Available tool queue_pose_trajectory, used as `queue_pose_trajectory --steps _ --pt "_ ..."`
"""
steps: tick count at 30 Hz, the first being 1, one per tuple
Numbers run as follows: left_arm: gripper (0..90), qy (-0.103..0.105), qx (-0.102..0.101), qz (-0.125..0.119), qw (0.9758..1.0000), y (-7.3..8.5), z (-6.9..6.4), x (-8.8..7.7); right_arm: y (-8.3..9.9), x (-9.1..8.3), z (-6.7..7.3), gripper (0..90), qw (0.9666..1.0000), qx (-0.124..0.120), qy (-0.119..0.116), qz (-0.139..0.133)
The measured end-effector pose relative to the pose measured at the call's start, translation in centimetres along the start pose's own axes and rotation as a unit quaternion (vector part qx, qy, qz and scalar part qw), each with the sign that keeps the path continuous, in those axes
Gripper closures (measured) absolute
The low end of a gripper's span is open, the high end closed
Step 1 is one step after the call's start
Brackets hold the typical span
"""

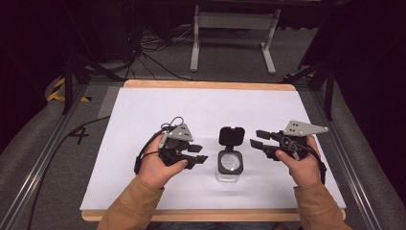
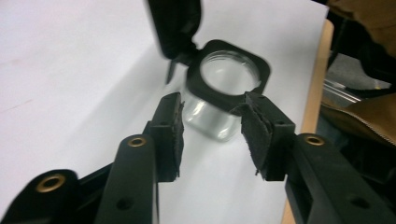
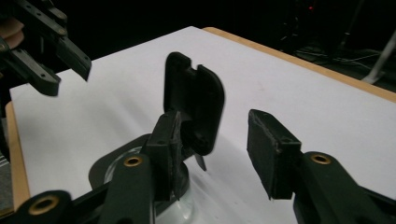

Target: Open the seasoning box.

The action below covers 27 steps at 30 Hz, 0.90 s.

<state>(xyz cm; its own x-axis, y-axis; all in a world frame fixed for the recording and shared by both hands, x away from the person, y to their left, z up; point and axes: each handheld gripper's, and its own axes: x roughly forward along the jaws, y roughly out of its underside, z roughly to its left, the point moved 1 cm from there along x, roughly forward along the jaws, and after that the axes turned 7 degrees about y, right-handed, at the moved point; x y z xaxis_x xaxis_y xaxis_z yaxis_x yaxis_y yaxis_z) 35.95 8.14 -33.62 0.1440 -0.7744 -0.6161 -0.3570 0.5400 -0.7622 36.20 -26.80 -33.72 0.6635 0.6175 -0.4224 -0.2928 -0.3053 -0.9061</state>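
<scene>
A small clear jar with a black square collar stands near the front middle of the white table. Its hinged black lid is flipped open and stands up at the far side. My left gripper is just left of the jar, open, pointing at it. My right gripper is just right of it, open, level with the lid. In the left gripper view the jar sits just beyond the open gripper. In the right gripper view the lid rises beyond the open gripper, and the left gripper is at top left.
The white sheet lies on a wooden board whose edge runs along the back and front. Metal rails flank the table. A white stand and cables are on the floor behind.
</scene>
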Motion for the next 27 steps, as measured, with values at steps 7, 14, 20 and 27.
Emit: queue_pose_trajectory --steps 7,14,20,27 --pt "48.7 -0.042 -0.035 -0.003 0.9985 2.0 2.0 -2.1 0.8 -1.5 -2.0 44.7 0.9980 -0.017 0.035 0.050" --pt "46.2 -0.093 -0.070 0.024 0.9929 4.9 4.9 -2.6 3.7 -2.3 -5.1 42.3 0.9934 0.013 0.070 0.090" --pt "37.8 -0.103 -0.085 0.019 0.9909 7.4 7.7 -1.9 7.3 -1.6 -8.3 41.8 0.9862 0.065 0.086 0.125" --pt "33.0 -0.112 -0.131 0.024 0.9848 9.9 10.3 -1.0 9.6 -0.3 -9.4 40.8 0.9774 0.060 0.114 0.168"
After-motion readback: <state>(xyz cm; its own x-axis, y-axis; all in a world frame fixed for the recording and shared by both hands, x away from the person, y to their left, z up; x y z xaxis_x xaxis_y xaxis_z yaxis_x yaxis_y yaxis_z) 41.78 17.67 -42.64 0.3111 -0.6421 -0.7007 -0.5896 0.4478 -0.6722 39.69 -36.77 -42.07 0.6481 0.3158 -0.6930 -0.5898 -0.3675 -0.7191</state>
